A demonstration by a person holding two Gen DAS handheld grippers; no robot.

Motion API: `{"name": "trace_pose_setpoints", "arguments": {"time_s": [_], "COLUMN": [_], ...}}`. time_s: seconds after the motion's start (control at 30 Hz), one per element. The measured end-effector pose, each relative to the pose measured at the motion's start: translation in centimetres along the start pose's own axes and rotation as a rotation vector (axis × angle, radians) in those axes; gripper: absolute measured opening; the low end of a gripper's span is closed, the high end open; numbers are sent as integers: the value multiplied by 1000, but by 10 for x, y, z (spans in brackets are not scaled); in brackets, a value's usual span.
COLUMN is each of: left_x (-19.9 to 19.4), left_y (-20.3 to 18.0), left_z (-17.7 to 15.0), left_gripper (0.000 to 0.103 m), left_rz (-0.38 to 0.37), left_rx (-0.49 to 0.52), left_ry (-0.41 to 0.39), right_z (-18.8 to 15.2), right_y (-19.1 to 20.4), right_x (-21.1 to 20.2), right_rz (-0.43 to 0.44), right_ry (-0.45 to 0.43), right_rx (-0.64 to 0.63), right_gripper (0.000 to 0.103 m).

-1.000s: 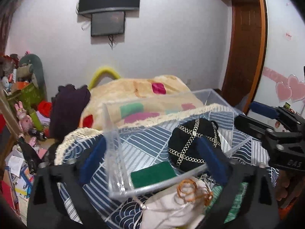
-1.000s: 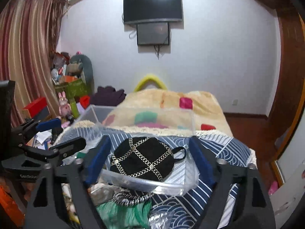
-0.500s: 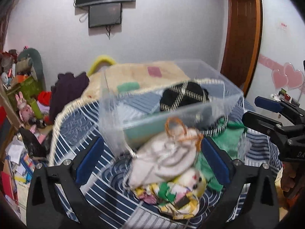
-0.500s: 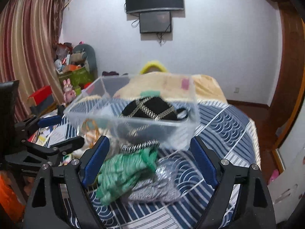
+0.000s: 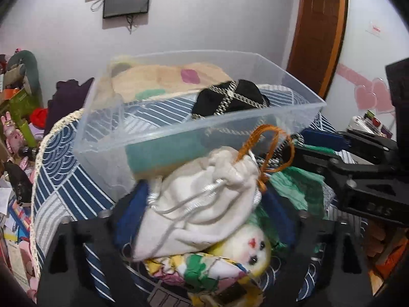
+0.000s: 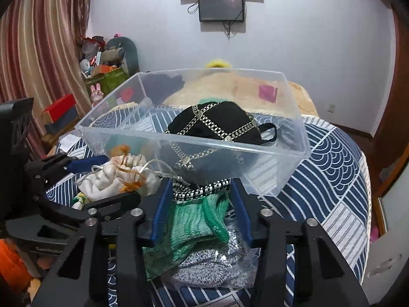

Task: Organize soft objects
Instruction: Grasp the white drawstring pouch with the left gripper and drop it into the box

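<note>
Barely started — only the black chain-trimmed pouch (image 6: 217,124) and a green item in the clear bin (image 6: 294,153) on the bed; left gripper (image 5: 202,215) clenched on the white drawstring bag (image 5: 202,209), right gripper (image 6: 200,209) clenched on the green knit (image 6: 196,220), plush and grey knit left.

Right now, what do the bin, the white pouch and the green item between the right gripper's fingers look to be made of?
Bin: clear, glossy rigid plastic; the bedspread shows through its walls. White pouch: soft matte fabric, probably cotton or fleece, creased, with a drawstring cord. Green item: open-weave knit or mesh, ribbed texture; fibre unclear. The right gripper straddles it.
</note>
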State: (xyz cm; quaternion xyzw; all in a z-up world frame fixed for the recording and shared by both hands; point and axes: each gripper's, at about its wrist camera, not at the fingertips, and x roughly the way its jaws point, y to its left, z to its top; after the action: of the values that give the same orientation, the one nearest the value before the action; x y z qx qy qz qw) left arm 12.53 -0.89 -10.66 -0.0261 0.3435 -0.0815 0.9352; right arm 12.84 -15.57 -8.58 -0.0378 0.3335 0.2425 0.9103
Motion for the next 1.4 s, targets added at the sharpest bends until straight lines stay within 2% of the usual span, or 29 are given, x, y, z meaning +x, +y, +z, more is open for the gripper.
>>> {"name": "trace_pose_setpoints", "arguments": {"time_s": [0.1, 0.17, 0.2, 0.23, 0.27, 0.37, 0.47, 0.73, 1.0, 1.17, 1.2, 1.23, 1.27, 1.33, 1.4], "left_x": [3, 3, 3, 1, -1, -9, -23, -64, -98, -102, -100, -96, -91, -81, -69], "left_y": [-2, 0, 0, 0, 0, 1, 1, 1, 9, 15, 17, 19, 21, 26, 29], "left_z": [-2, -2, -3, -3, -3, -6, -6, -4, 22, 44, 45, 47, 49, 52, 55], "left_gripper": [61, 47, 44, 40, 33, 23, 20, 19, 20, 20, 20, 20, 20, 20, 20], "left_rz": [-16, -21, -22, -27, -31, -38, -31, -26, -7, 10, 21, 30, 34, 42, 48], "left_rx": [4, 3, 1, 0, -1, -1, 0, -7, -26, -25, -25, -27, -29, -36, -40], "left_ry": [14, 15, 12, 9, 4, -14, -47, -146, -261, -314, -317, -317, -313, -301, -288], "right_z": [-1, -1, 0, 0, 1, 0, -2, 1, 21, 30, 27, 23, 19, 10, 4], "right_y": [2, 1, 1, 1, 1, 1, 3, 9, 16, 8, 5, 1, -1, -3, -8], "right_x": [-3, -7, -10, -11, -11, -15, -22, -47, -75, -66, -64, -60, -56, -50, -38], "right_rz": [-9, -16, -15, -15, -16, -10, -10, -2, -26, -49, -38, -35, -45, -63, -57], "right_ry": [-11, -25, -33, -36, -35, -47, -59, -126, -236, -210, -195, -174, -156, -129, -91], "right_rx": [-6, -8, -9, -11, -12, -19, -22, -34, -55, -35, -27, -14, -12, -10, 1], "right_gripper": [37, 31, 28, 17, 11, 10, 9, 8, 6, 7, 9, 16, 27, 39, 39]}}
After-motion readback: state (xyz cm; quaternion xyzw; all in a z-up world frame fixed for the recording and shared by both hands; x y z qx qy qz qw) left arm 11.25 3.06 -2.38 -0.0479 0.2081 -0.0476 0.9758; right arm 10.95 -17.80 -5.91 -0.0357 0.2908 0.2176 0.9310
